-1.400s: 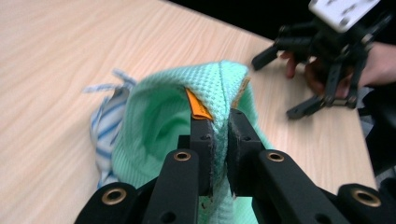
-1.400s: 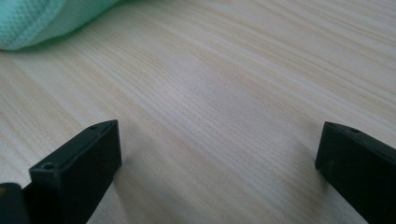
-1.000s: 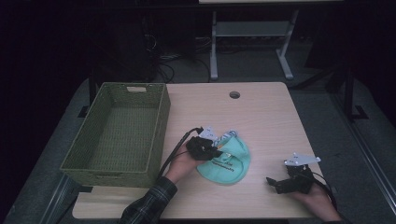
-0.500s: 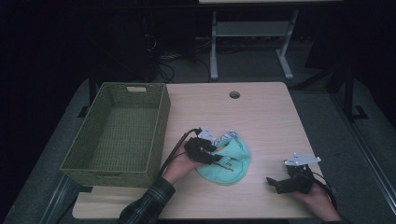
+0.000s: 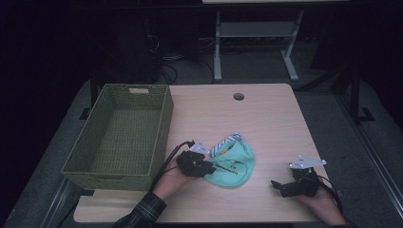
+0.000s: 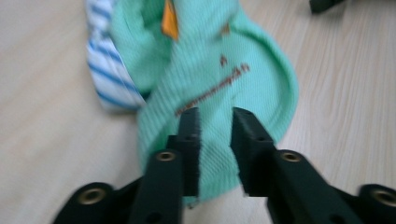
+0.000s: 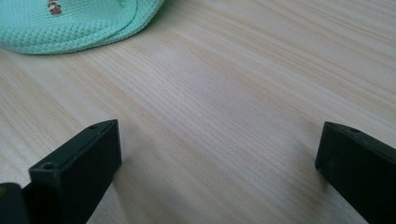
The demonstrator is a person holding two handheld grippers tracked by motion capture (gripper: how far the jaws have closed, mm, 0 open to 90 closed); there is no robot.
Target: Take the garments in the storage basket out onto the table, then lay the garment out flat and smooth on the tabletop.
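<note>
The green cloth [image 6: 219,70] is lying on the table [image 5: 266,123] beside the basket [image 5: 119,128]; the left tongs [image 6: 215,123] have just been narrowed over its edge, gripping nothing yet. The right tongs [image 7: 219,158] are held wide open.

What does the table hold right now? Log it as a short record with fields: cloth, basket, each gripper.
cloth: mint-green garment with printed lettering, crumpled on the wooden table, a blue-striped white piece at its far edge
basket: green woven basket, nothing inside, left of the garment
left gripper: left gripper low over the garment's near edge, jaws just closing, narrow gap, fabric between them, grip not confirmed
right gripper: right gripper jaws wide apart over bare wood, clear of the garment
</note>
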